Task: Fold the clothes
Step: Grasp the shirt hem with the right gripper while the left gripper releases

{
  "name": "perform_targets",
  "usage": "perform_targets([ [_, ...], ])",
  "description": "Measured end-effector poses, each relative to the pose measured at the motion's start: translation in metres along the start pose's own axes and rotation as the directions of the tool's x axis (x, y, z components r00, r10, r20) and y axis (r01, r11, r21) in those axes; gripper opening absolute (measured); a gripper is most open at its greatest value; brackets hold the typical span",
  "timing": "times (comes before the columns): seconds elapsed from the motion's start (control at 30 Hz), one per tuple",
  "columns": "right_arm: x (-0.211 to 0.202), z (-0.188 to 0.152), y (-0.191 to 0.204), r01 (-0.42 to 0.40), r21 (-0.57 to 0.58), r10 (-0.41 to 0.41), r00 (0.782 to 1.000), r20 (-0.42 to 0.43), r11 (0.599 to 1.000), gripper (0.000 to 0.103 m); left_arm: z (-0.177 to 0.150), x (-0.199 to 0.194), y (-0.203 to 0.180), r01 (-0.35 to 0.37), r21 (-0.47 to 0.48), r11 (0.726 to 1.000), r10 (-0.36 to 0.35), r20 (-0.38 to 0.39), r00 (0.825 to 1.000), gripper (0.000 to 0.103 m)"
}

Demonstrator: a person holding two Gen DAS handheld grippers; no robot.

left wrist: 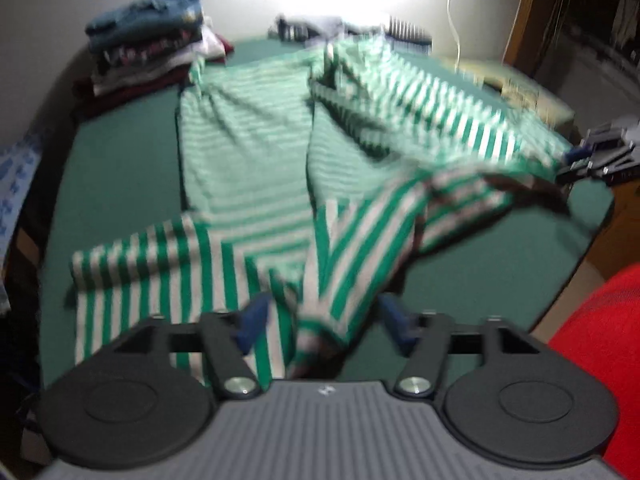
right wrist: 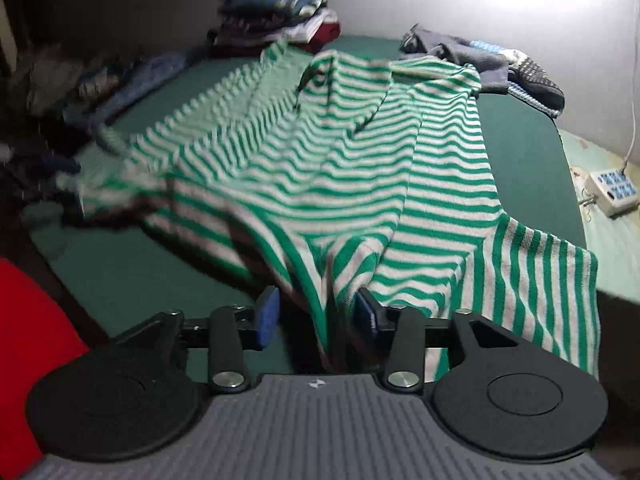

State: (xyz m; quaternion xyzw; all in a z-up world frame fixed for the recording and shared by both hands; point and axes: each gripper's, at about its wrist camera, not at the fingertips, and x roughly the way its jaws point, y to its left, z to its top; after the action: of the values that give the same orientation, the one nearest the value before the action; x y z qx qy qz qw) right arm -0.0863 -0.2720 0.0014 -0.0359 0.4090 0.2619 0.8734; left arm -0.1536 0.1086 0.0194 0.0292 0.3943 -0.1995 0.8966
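Green-and-white striped shirt (left wrist: 248, 152) lies spread over the green table (left wrist: 120, 168), blurred in both views. We see one sleeve (left wrist: 136, 264) flat on the cloth at the near left of the left view; in the right view the same kind of sleeve (right wrist: 548, 280) hangs over the table's near right edge.

Left gripper (left wrist: 320, 320): jaws set wide, blue pads (left wrist: 252, 320) well apart, a fold of shirt passing between them. We cannot tell whether either pad touches the fabric.

Right gripper (right wrist: 320, 316): jaws wide as well, a raised ridge of shirt between them, lying against the right pad (right wrist: 366, 316); the left pad stands clear of it.

Stack of folded clothes (left wrist: 148, 36) sits at the far left corner of the table. Loose pile of garments (right wrist: 480, 60) at the far right. Power strip (right wrist: 612, 188) lies off the table's right side. Red cloth (left wrist: 600, 340) shows at the frame edge beside each gripper.
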Motion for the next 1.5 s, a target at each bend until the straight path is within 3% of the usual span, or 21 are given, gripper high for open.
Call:
perform_targets([
  [0.07,0.005,0.008,-0.008,0.009,0.113,-0.014,0.999,0.037,0.994,0.054,0.016,0.005,0.001,0.029,-0.027,0.999,-0.027,0.05,0.998,0.093],
  [0.17,0.026,0.011,-0.015,0.061,0.174,-0.065,0.998,0.013,0.983,0.051,0.028,0.042,0.003,0.073,-0.053,0.996,-0.074,-0.005,0.997,0.092],
  [0.23,0.036,0.008,-0.017,0.079,0.184,-0.081,0.997,0.003,0.98,0.049,0.031,0.068,0.005,0.089,-0.078,0.993,-0.094,-0.064,0.993,0.06],
  [0.27,0.04,0.007,-0.019,0.076,0.191,-0.077,0.997,-0.003,0.979,0.049,0.031,0.079,0.006,0.095,-0.094,0.991,-0.103,-0.095,0.99,0.054],
  [0.37,0.047,0.001,-0.024,0.05,0.205,-0.05,0.999,-0.006,0.978,0.044,0.028,0.097,0.011,0.12,-0.162,0.98,-0.143,-0.142,0.979,0.051],
  [0.47,0.047,-0.004,-0.03,0.03,0.233,-0.032,0.999,0.006,0.972,0.042,0.027,0.096,0.014,0.121,-0.2,0.972,-0.149,-0.131,0.98,0.051],
  [0.5,0.048,-0.005,-0.031,0.023,0.242,-0.026,1.0,0.01,0.97,0.036,0.027,0.096,0.016,0.122,-0.217,0.969,-0.152,-0.13,0.98,0.048],
  [0.53,0.048,-0.007,-0.033,0.016,0.251,-0.021,1.0,0.014,0.968,0.031,0.027,0.095,0.017,0.122,-0.233,0.965,-0.155,-0.128,0.98,0.033],
  [0.57,0.047,-0.007,-0.034,0.004,0.253,-0.007,1.0,0.013,0.968,0.016,0.028,0.095,0.017,0.126,-0.246,0.961,-0.162,-0.132,0.978,0.021],
  [0.6,0.045,-0.006,-0.034,-0.01,0.249,0.005,1.0,0.02,0.968,0.01,0.028,0.094,0.016,0.131,-0.259,0.957,-0.17,-0.137,0.976,0.005],
  [0.7,0.034,-0.001,-0.035,-0.058,0.236,0.049,0.998,0.045,0.97,0.008,0.029,0.082,0.009,0.107,-0.251,0.962,-0.142,-0.127,0.982,0.0],
  [0.8,0.019,0.005,-0.04,-0.117,0.223,0.106,0.993,0.059,0.968,0.007,0.028,0.066,0.002,0.086,-0.25,0.965,-0.118,-0.116,0.986,0.0],
  [0.97,0.002,0.011,-0.047,-0.209,0.178,0.211,0.977,0.007,0.962,0.005,0.027,0.045,-0.004,0.052,-0.257,0.965,-0.082,-0.108,0.991,0.0],
  [1.1,0.002,0.009,-0.056,-0.216,0.153,0.223,0.974,-0.034,0.964,0.004,0.028,0.046,-0.01,0.002,-0.227,0.974,-0.03,-0.119,0.992,0.0],
  [1.17,0.01,0.007,-0.063,-0.21,0.179,0.22,0.975,-0.033,0.961,0.01,0.028,0.046,-0.013,-0.023,-0.211,0.977,-0.004,-0.124,0.992,0.001],
  [1.2,0.015,0.006,-0.069,-0.225,0.215,0.237,0.971,-0.03,0.95,0.012,0.028,0.047,-0.014,-0.035,-0.203,0.978,0.009,-0.126,0.992,0.014],
  [1.23,0.019,0.006,-0.071,-0.235,0.238,0.247,0.969,-0.021,0.942,0.015,0.028,0.047,-0.015,-0.047,-0.195,0.98,0.022,-0.129,0.991,0.039],
  [1.3,0.025,0.008,-0.073,-0.229,0.256,0.237,0.971,-0.004,0.939,0.04,0.032,0.056,-0.011,-0.061,-0.182,0.981,0.039,-0.123,0.992,0.062],
  [1.47,0.039,0.013,-0.07,-0.236,0.244,0.244,0.97,-0.006,0.941,0.045,0.04,0.085,-0.007,-0.066,-0.161,0.985,0.038,-0.171,0.984,0.066],
  [1.5,0.042,0.013,-0.07,-0.232,0.249,0.244,0.97,-0.015,0.94,0.045,0.04,0.093,-0.007,-0.058,-0.167,0.984,0.026,-0.188,0.982,0.057],
])
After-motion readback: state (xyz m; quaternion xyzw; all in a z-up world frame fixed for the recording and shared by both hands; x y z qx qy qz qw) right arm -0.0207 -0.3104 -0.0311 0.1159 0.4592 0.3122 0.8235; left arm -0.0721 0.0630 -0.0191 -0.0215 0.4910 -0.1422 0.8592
